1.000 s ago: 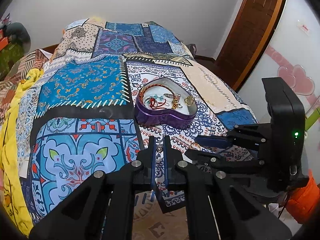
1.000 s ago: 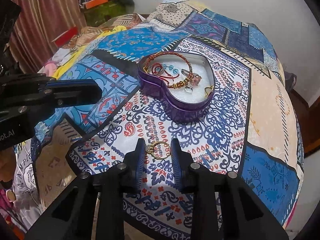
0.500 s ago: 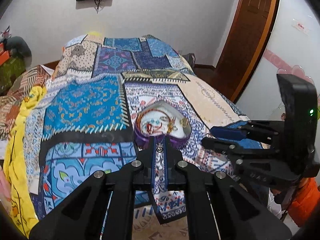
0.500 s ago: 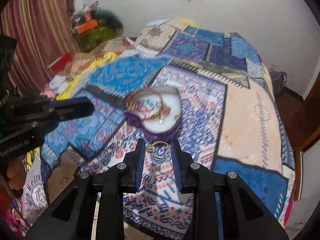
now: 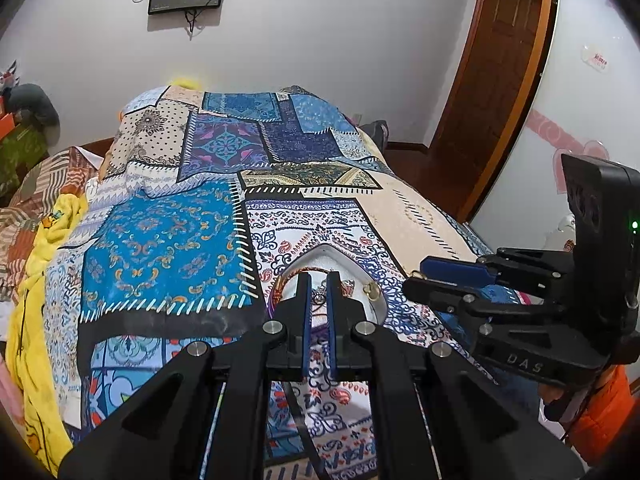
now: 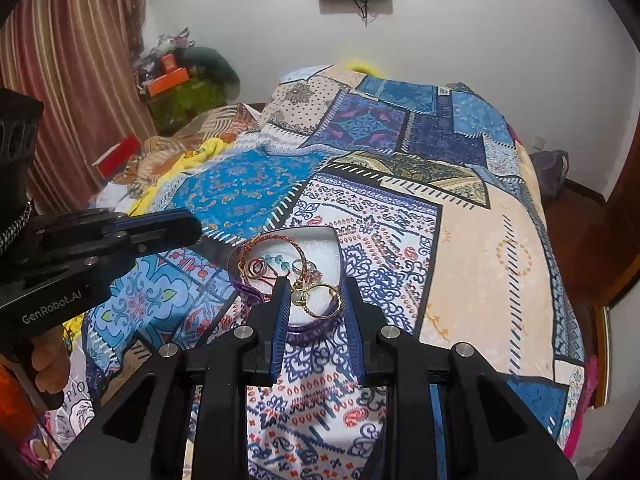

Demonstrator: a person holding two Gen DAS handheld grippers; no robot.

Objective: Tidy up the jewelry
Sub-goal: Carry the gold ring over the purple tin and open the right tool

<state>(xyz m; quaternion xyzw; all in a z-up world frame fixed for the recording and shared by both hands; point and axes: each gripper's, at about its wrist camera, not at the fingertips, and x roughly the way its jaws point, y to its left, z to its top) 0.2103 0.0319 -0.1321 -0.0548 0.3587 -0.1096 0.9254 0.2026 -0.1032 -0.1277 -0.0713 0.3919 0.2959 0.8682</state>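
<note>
While both hands hold their tools above the bed with the blue patchwork quilt (image 6: pixel 472 240), each tool has a small piece of jewelry in it. The right gripper (image 6: pixel 316 300) has its jaws a little way apart, pressed on the two sides of a thin gold ring with a small pale stone (image 6: pixel 320 298). Just past and under those jaws sits the purple heart-shaped tin with a white inside (image 6: pixel 316 330), lying on the quilt. Red and gold bangles, a string of blue-green beads and other small pieces lie in the tin, further off from the jaws. The left gripper (image 5: pixel 319 298) has its jaws almost fully closed, with only a thin slot between the blue pads. A tiny silver-coloured charm (image 5: pixel 319 299) is pinched in that slot near the tips; it is too small to say what it is. The same tin shows right behind these jaws. To the right of the left jaws, the other tool reaches in from the side, its tips close to the tin's rim.
</note>
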